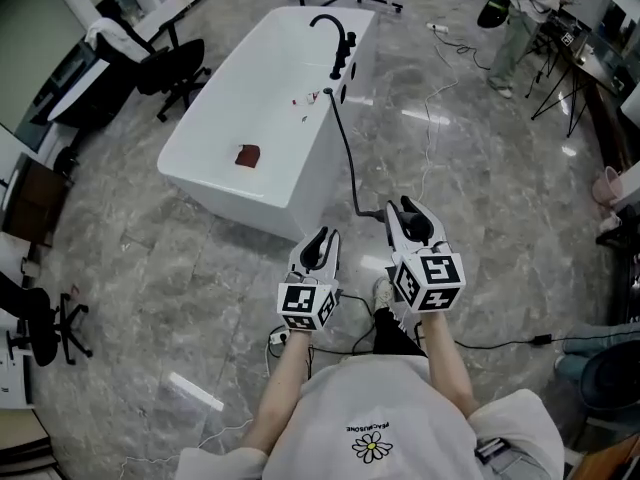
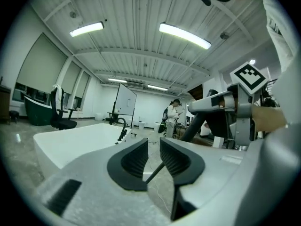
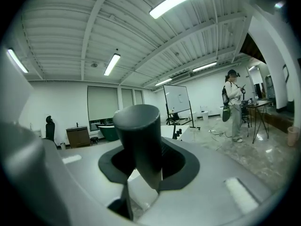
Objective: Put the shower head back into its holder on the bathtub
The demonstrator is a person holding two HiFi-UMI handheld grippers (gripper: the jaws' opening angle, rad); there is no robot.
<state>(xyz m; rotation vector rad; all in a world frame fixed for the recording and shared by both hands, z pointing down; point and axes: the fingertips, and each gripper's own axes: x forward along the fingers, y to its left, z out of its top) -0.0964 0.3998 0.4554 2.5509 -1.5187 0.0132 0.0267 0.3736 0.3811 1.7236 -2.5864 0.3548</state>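
The white bathtub stands ahead on the marble floor, with a black faucet and holder fittings at its far right rim. A black hose runs from that rim down to my right gripper, which is shut on the black cylindrical shower head. The handle fills the gap between its jaws. My left gripper floats beside it to the left, apart from the hose. Its jaws stand slightly open with nothing between them; the hose shows on the floor beyond the gap.
A small dark red thing lies inside the tub. Black office chairs stand left of it. Cables trail over the floor. A person stands at the far right near tripods and a table.
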